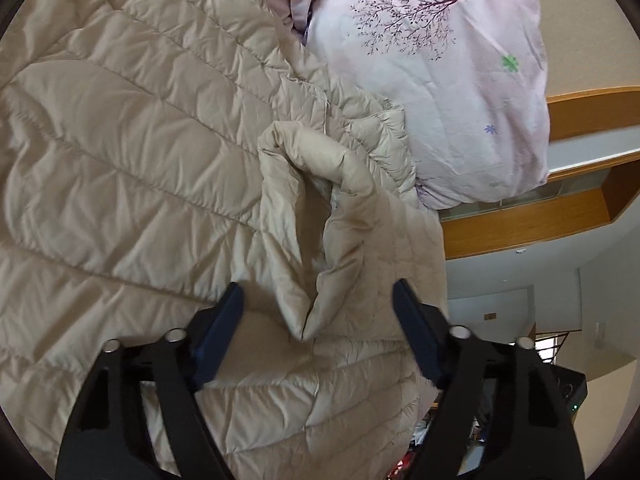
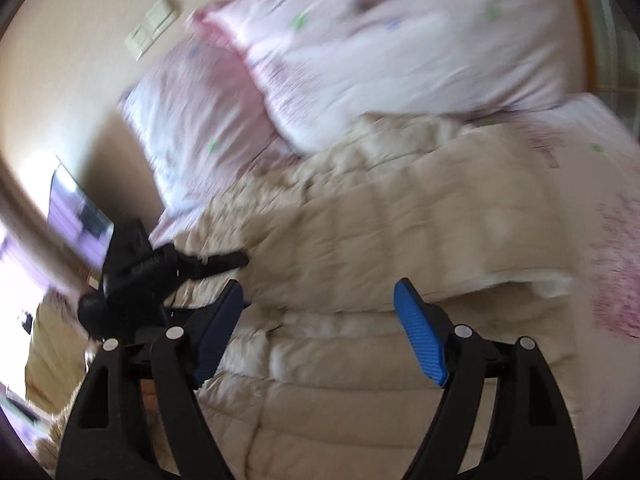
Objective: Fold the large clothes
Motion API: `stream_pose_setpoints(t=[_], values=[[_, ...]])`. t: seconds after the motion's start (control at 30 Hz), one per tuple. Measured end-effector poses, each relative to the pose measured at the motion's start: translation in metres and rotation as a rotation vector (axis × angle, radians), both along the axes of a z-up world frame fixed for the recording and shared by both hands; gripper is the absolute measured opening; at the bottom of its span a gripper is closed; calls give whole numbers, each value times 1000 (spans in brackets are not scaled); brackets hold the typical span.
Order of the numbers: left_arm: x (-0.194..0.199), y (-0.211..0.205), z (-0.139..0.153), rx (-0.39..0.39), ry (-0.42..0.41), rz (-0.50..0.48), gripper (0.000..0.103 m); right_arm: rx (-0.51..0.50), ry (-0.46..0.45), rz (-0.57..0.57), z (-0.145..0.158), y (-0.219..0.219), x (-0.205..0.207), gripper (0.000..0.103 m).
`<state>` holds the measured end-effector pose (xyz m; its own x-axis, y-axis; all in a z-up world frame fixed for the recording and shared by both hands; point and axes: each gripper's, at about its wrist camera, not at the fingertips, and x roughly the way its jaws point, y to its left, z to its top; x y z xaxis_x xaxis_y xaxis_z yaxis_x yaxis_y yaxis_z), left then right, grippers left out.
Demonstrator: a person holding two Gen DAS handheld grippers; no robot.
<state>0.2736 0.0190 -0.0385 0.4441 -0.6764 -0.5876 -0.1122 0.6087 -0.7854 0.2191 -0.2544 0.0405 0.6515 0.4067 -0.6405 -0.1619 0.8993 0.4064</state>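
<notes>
A large beige quilted down jacket (image 1: 132, 168) lies spread on the bed. Its stand-up collar (image 1: 320, 216) rises in a loop just ahead of my left gripper (image 1: 318, 292), which is open with its blue pads on either side of the collar's near end, holding nothing. In the blurred right wrist view the jacket (image 2: 380, 232) lies partly folded, one layer over another. My right gripper (image 2: 320, 292) is open and empty just above the jacket. The left gripper (image 2: 168, 268) shows there at the jacket's left edge.
A pink and white floral quilt (image 1: 432, 80) is bunched beyond the jacket, and shows with a pillow (image 2: 208, 120) in the right wrist view. A wooden headboard or shelf (image 1: 560, 208) runs at the right. A wall with light switches (image 2: 154, 26) is behind.
</notes>
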Motion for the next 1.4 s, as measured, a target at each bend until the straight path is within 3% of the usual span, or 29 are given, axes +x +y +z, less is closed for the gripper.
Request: stream_pose_setpoints(t=[0.07, 0.13, 0.17, 0.4, 0.53, 0.63, 0.7, 0.77, 0.87, 0.93, 1.1, 1.27, 1.4], values=[[5, -2, -2, -9, 2, -4, 51, 8, -15, -53, 4, -16, -3, 78], [9, -5, -3, -7, 1, -13, 14, 30, -26, -115, 9, -36, -5, 78], [12, -5, -3, 2, -2, -19, 11, 38, -27, -136, 9, -42, -4, 78], [14, 42, 41, 163, -149, 68, 6, 25, -44, -169, 10, -56, -4, 78], [13, 65, 33, 250, -121, 99, 6, -6, -40, -122, 9, -33, 2, 78], [12, 69, 18, 281, -75, 95, 6, -50, -29, -64, 8, -5, 9, 68], [13, 70, 8, 276, -38, 89, 9, -81, -9, -9, 6, 23, 18, 61], [12, 70, 5, 281, -15, 91, 19, -108, 11, 48, 3, 49, 26, 48], [-2, 79, 14, 258, -39, 109, 45, -170, 33, 148, -5, 98, 41, 30], [-17, 90, 26, 239, -83, 127, 61, -200, 49, 199, -12, 127, 49, 27], [-78, 133, 51, 231, -185, 194, 73, -253, 93, 292, -35, 192, 64, 24], [-142, 186, 49, 316, -206, 273, 75, -319, 82, 323, -51, 239, 78, 24], [-191, 230, 38, 411, -197, 398, 79, -382, 238, 350, -90, 260, 97, 27]])
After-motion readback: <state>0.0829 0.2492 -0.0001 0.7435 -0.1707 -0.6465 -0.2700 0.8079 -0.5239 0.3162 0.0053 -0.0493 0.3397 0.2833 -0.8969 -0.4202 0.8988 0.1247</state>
